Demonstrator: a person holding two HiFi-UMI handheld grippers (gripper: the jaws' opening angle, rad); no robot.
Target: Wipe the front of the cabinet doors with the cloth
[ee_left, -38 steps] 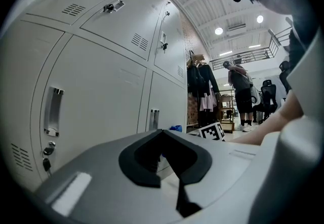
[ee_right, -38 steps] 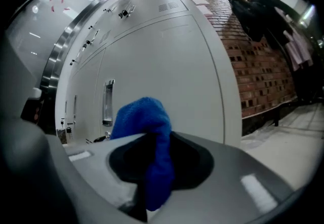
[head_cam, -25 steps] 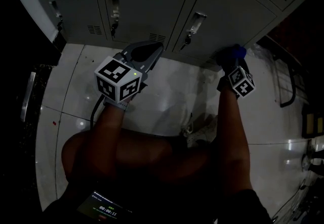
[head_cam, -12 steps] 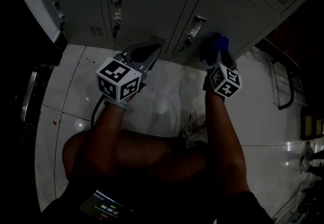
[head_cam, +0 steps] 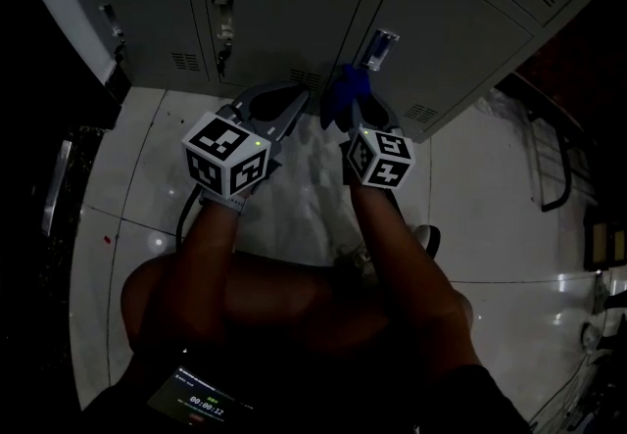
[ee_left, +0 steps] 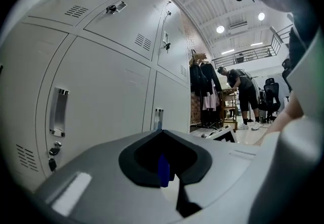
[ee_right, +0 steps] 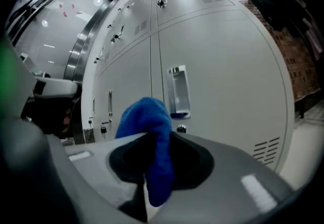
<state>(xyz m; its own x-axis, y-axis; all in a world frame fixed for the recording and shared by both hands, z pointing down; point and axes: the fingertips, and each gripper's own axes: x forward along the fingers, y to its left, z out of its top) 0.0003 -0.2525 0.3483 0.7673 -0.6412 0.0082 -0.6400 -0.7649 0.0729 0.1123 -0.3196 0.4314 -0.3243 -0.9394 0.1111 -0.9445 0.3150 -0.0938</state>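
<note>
Grey metal cabinet doors fill the top of the head view. My right gripper is shut on a blue cloth, which sits low against the doors just below a recessed handle. In the right gripper view the cloth bulges out of the jaws in front of a door and that handle. My left gripper hovers close beside it on the left, jaws together and holding nothing, pointed at the lower doors. A sliver of blue shows through its jaw opening.
White glossy floor tiles lie under both arms. A black metal frame stands at the right. A dark gap runs along the cabinet's left end. Far off, a person stands by hanging clothes.
My right gripper has carried the cloth leftward along the bottom of the doors, from the right door to below the handle beside my left gripper. The left gripper has stayed put.
</note>
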